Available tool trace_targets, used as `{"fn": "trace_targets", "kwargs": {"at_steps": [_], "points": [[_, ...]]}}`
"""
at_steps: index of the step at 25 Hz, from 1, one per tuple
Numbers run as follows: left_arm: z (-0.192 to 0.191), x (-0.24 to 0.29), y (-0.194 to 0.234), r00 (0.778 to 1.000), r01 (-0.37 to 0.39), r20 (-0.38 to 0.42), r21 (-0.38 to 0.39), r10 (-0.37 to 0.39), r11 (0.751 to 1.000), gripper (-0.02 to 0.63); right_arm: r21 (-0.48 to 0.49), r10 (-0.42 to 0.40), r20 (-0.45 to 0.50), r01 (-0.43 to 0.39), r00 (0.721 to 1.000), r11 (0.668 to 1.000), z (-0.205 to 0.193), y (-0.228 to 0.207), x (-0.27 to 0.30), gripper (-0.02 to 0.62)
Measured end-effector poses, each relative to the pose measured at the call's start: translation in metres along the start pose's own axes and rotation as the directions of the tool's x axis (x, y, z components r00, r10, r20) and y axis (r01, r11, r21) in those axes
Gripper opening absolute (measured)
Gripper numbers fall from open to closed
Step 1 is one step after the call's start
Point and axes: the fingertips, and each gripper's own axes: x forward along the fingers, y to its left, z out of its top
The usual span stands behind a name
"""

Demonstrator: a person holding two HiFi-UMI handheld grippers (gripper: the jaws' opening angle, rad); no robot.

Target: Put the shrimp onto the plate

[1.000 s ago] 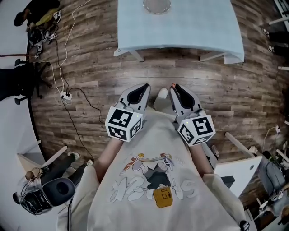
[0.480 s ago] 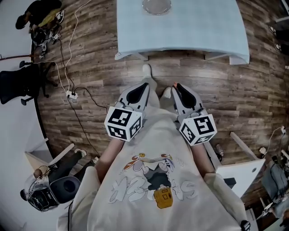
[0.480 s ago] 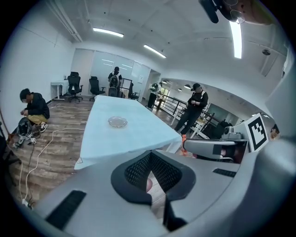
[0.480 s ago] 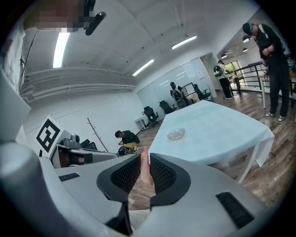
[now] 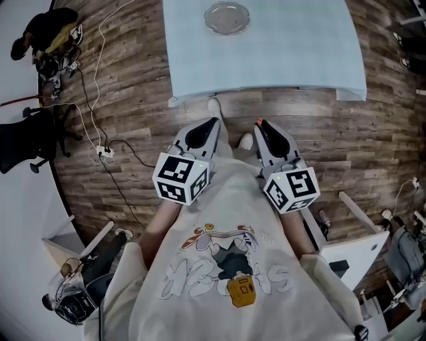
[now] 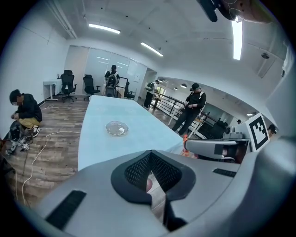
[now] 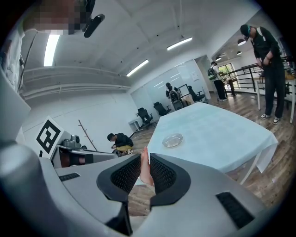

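A clear glass plate point(image 5: 226, 18) lies near the far edge of the table with the pale blue cloth point(image 5: 299, 46). Both grippers are held close to my chest, over the wooden floor, short of the table's near edge. My right gripper point(image 5: 260, 124) is shut on a pinkish-orange shrimp point(image 7: 144, 169); its tip pokes out between the jaws point(image 5: 259, 122). My left gripper point(image 5: 212, 122) is shut, and only a thin gap shows between its black pads point(image 6: 134, 171). The plate point(image 7: 173, 140) lies ahead of both grippers, well apart from them.
White cables and a power strip point(image 5: 101, 150) trail across the floor at the left, beside a black office chair point(image 5: 26, 133). A white stand point(image 5: 353, 250) is at the right. A person crouches at the far left point(image 5: 50, 23). Others stand beyond the table point(image 6: 192, 109).
The table and plate have slid further into the head view as I stepped closer. Both grippers keep their pose, and the right one still holds the shrimp.
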Motion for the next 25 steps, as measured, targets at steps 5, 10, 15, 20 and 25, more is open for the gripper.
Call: {"fn": "trace_targets", "kwargs": {"at_steps": [5, 10, 15, 20, 25], "points": [[0.036, 0.018, 0.036, 0.999, 0.015, 0.03, 0.011, -0.015, 1.0, 0.008, -0.025, -0.017, 0.023, 0.017, 1.0, 1.0, 0.033, 0.001, 0.043, 0.08], [0.068, 0.033, 0.079, 0.999, 0.026, 0.046, -0.01, -0.025, 1.0, 0.008, -0.047, -0.051, 0.029, 0.052, 0.998, 0.998, 0.062, -0.001, 0.089, 0.08], [0.089, 0.04, 0.118, 0.996, 0.046, 0.074, -0.027, -0.044, 0.999, 0.008, -0.056, -0.069, 0.018, 0.07, 0.997, 0.996, 0.074, 0.005, 0.129, 0.08], [0.103, 0.046, 0.151, 0.994, 0.075, 0.084, -0.013, -0.074, 0.997, 0.008, -0.087, -0.083, 0.005, 0.083, 0.997, 0.993, 0.079, 0.015, 0.165, 0.08], [0.107, 0.054, 0.171, 0.99, 0.115, 0.088, -0.014, -0.113, 0.993, 0.008, -0.098, -0.119, 0.014, 0.12, 0.993, 0.988, 0.084, 0.017, 0.19, 0.08]]}}
